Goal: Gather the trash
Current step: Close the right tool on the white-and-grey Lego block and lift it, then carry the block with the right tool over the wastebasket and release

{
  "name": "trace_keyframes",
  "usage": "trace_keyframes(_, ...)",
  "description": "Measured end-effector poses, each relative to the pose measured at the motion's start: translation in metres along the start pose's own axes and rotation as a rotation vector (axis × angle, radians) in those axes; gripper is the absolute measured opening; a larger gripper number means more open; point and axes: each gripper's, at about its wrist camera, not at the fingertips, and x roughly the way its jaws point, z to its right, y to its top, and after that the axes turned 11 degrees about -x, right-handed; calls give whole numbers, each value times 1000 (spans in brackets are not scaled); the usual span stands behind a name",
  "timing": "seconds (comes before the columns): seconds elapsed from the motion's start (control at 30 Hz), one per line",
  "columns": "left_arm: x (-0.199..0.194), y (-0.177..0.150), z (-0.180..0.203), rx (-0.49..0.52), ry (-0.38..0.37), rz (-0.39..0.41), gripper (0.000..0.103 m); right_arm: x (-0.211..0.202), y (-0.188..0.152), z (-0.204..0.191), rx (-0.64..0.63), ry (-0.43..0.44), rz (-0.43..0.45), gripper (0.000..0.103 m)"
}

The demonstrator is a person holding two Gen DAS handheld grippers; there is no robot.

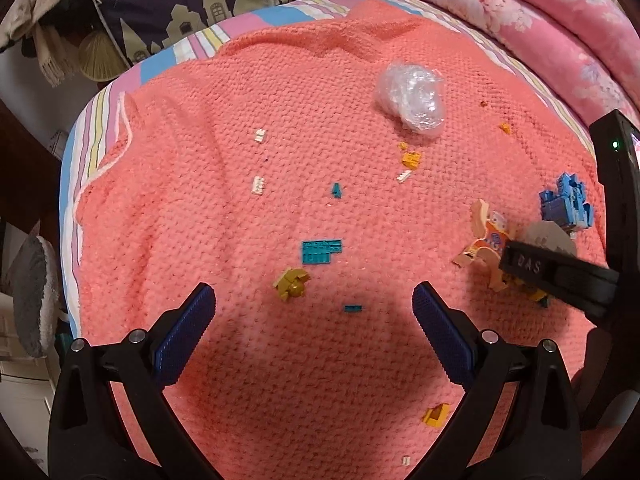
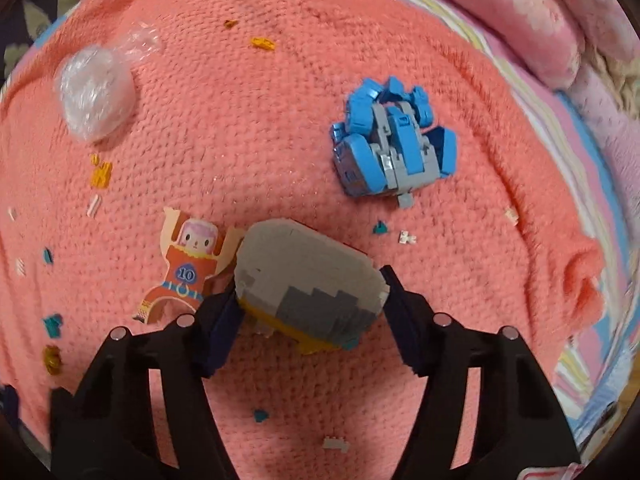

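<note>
The grey brick model is clasped between the jaws of the right hand-held gripper (likely for removal from the bed). The left hand-held gripper is held spread and empty; the crumpled plastic wrap lies well ahead of it.

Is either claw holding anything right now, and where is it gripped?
Right claw grips the grey brick model by its two opposite ends. Left claw is open, holding nothing.
</note>
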Motion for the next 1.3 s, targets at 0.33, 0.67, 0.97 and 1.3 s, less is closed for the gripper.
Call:
trace_keyframes(0.33,-18,-12,-19,-2,7,10,97,-49,-48,-6,17,92,67,62)
trace_keyframes(0.67,-83,-41,-95,-60,30,94,97,-110,-109,-46,-51,212,121,62)
trace_keyframes(0.97,-134,-82,-229,-278,153,126,97,-172,-173,-156,-260,313,150,62)
trace_keyframes(1.3,-172,-156,-388,-592,347,103,97,-206,-254,-313,-613,409,133,62)
